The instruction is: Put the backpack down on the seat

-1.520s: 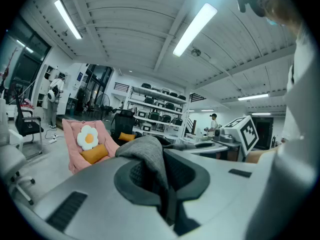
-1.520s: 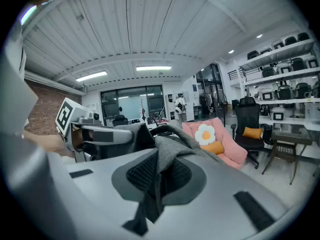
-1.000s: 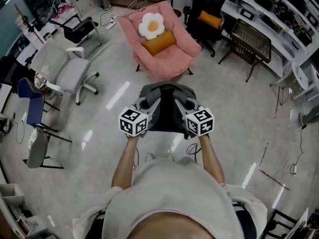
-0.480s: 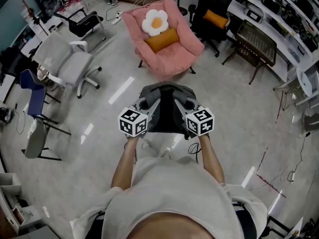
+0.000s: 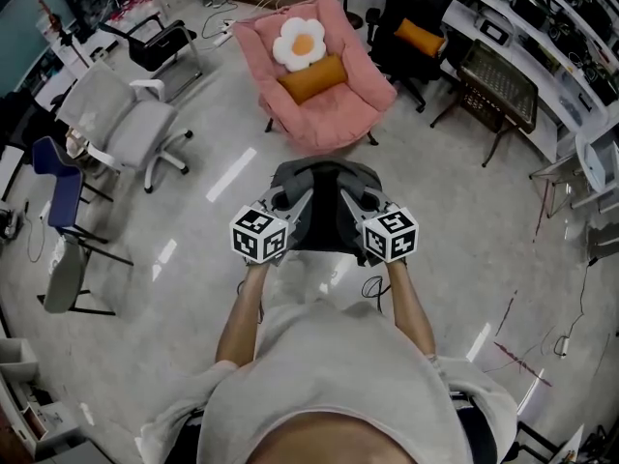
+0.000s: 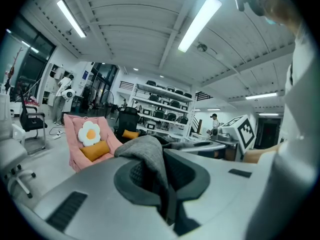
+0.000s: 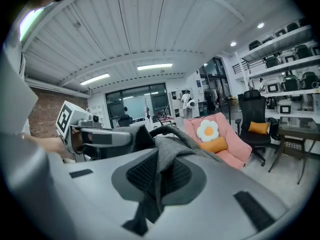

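Note:
A dark grey backpack (image 5: 324,206) hangs above the floor in front of me, held up by its grey fabric straps. My left gripper (image 5: 290,204) is shut on one strap (image 6: 150,156), which folds over between its pads. The right gripper (image 5: 355,204) is shut on the other strap (image 7: 167,156). The seat, a pink armchair (image 5: 334,104) with a flower cushion (image 5: 302,42) and an orange bolster (image 5: 311,75), stands a short way ahead of the backpack. The armchair (image 6: 75,144) also shows in the left gripper view, and the armchair (image 7: 235,146) in the right gripper view.
A grey office chair (image 5: 126,129) and a blue chair (image 5: 58,196) stand to the left. A black chair with an orange cushion (image 5: 406,32) and a dark wire table (image 5: 493,80) are right of the armchair. Shelves (image 5: 551,27) line the right side. A cable (image 5: 372,288) lies by my feet.
The room has shifted a little in the head view, as I move slightly relative to the armchair. Both grippers keep the same hold on the backpack.

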Demonstrator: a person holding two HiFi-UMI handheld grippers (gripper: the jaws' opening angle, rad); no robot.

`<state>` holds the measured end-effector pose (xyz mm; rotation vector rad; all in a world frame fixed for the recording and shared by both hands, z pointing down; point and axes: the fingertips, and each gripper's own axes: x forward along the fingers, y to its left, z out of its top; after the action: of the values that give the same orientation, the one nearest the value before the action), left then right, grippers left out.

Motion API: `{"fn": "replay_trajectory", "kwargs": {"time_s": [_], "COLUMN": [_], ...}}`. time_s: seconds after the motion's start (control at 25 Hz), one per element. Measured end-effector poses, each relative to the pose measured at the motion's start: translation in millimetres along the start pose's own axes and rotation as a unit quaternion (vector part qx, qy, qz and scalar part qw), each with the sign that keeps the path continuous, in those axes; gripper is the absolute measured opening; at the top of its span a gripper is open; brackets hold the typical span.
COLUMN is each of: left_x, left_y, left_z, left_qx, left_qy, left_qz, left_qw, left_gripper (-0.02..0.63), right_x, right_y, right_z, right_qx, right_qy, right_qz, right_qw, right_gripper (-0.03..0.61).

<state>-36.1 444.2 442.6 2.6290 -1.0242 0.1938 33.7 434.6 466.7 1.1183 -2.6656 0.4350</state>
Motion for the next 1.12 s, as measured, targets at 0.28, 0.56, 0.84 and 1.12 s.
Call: {"fn": "replay_trajectory", "kwargs": {"time_s": [0.28,0.56,0.84,1.12], "left_x": [32.5,73.6,106.4,140.8], "left_y": [54.5,112.9,170.3,225.1], "left_z": [18.9,56.9,108.5,152.3], "left_qx": [-0.001,0.004,0.019,0.040], "left_qy": [-0.004,-0.017,-0.029,-0.033], "left_qz": [-0.009,-0.029,-0.052,-0.076], "left_qw": [0.9999,0.9994,0.9980,0.9958], "left_gripper": [0.035,0.035,0.035,0.035], "right_x": [50.7,101.9,153.9,204.7], "right_y": [-34.0,-75.0,-111.8,-150.4], "right_z": [21.3,58.6,113.3,160.3], "right_qx": [-0.006,-0.003,-0.014,-0.019], "right_qy": [0.005,0.002,-0.017,-0.038], "right_qz": [-0.010,-0.027,-0.050,-0.075], "right_qw": [1.000,1.000,0.998,0.996], "right_gripper": [0.026,0.026,0.026,0.026]}}
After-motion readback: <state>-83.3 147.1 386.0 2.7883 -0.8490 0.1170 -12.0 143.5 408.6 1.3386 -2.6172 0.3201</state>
